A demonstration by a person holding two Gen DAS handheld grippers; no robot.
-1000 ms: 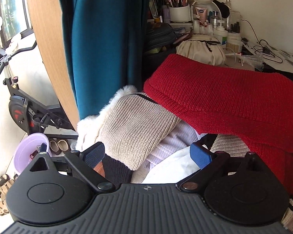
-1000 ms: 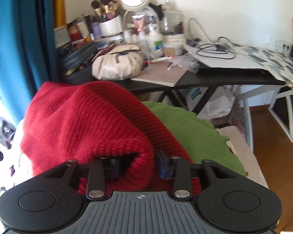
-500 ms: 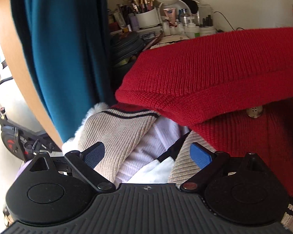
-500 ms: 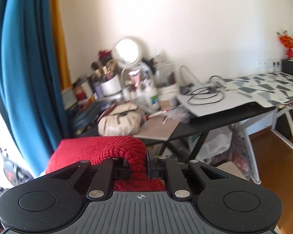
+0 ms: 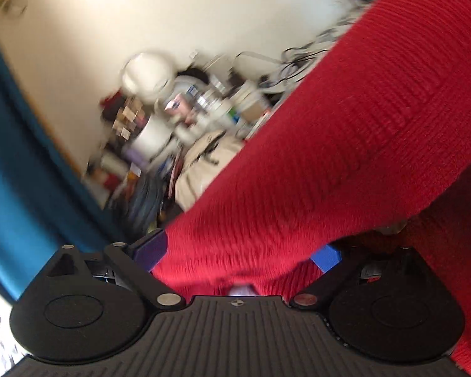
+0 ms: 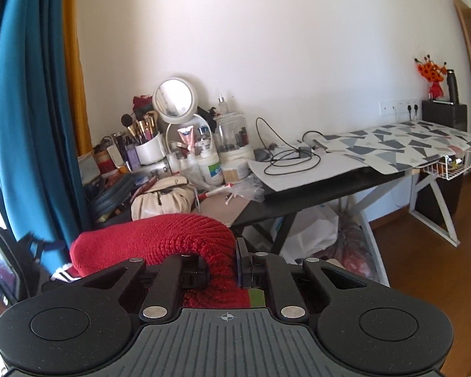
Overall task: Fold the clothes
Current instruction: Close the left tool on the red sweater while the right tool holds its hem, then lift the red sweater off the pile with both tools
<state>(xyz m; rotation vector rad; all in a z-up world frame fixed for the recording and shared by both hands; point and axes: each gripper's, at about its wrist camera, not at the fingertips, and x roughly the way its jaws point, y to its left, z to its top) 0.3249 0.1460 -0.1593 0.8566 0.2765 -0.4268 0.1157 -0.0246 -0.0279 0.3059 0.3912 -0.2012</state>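
The red sweater (image 6: pixel 160 238) hangs in the air in front of the cluttered bench (image 6: pixel 298 207). The right gripper (image 6: pixel 222 267) has its fingers closed tight on a thick fold of the knit. In the blurred left wrist view, the sweater (image 5: pixel 345 144) runs across between the fingers of the left gripper (image 5: pixel 238 251), which stand wide apart; whether they press the cloth, I cannot tell. A blue curtain (image 6: pixel 25 110) hangs at the left.
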